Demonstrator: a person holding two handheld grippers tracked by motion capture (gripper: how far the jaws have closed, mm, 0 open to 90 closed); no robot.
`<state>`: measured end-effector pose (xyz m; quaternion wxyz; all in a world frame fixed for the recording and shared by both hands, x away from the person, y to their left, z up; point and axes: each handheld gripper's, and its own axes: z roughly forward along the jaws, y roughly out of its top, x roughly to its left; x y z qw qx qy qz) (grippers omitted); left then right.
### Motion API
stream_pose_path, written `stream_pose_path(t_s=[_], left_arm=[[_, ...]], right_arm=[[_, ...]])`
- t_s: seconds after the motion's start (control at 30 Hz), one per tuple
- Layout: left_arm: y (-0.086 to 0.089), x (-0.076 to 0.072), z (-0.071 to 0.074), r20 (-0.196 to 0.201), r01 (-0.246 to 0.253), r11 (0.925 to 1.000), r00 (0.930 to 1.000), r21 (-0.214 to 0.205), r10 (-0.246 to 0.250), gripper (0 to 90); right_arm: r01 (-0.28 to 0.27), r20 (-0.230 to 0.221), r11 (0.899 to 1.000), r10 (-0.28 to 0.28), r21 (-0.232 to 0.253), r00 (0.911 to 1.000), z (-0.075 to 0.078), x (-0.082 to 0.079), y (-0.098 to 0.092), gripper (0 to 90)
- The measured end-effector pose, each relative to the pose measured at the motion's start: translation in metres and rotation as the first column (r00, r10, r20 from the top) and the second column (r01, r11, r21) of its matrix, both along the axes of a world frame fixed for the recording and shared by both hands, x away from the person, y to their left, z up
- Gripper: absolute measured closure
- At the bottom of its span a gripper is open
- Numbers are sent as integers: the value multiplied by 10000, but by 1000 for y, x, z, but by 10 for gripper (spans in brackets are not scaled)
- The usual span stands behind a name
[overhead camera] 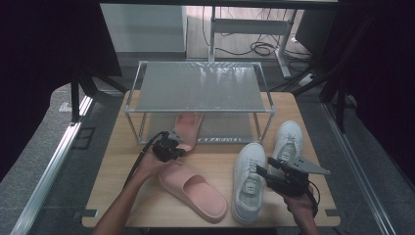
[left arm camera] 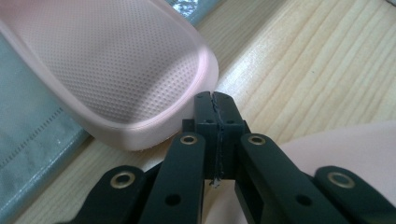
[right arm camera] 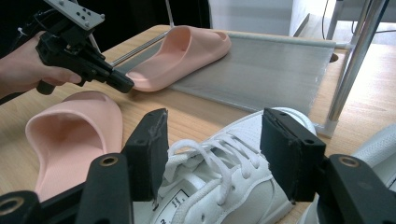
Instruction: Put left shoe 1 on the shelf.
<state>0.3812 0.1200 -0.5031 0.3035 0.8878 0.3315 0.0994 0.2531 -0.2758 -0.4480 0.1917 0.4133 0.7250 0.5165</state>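
Matt dimpled foam slipper (left arm camera: 116,70) – pale grained wood table (left arm camera: 317,70).

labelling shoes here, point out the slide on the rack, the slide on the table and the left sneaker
rack slide (overhead camera: 188,128), high view, on its footbed
table slide (overhead camera: 195,190), high view, on its strap
left sneaker (overhead camera: 248,182), high view, on its laces

A pink slipper (overhead camera: 187,128) lay sole-down, its toe end on the rack's lower shelf (overhead camera: 220,128) and its heel over the table (overhead camera: 215,161). Its dimpled footbed faced up. A second pink slipper (overhead camera: 193,190) rested on the table nearby.
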Motion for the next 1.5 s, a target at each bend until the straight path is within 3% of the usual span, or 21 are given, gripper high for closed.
stream_pose_path(t_s=[0.6,0.97,1.07,1.23,1.33,1.5], left_arm=[[-16,26,-3,137,-25,9998,9999,183,23,900],[-17,27,-2,216,-322,9993,9993,186,318,895],[-11,16,7,376,-559,9979,9977,-331,572,892],[0,-1,21,621,-511,9958,9965,-756,558,886],[11,-21,30,707,-474,9903,9959,-1304,570,878],[23,-42,36,725,-544,9832,9950,-1745,680,869]], right_arm=[[42,-11,10000,-42,10,10000,0,0,-3,424],[81,-2,10000,-81,10,10000,0,0,-3,424],[88,18,10000,-88,10,10000,0,0,-4,425],[88,15,10000,-88,17,10000,0,0,-4,425],[59,-5,10000,-59,13,10000,0,0,-3,425],[38,-4,10000,-38,9,10000,-1,0,-2,425]])
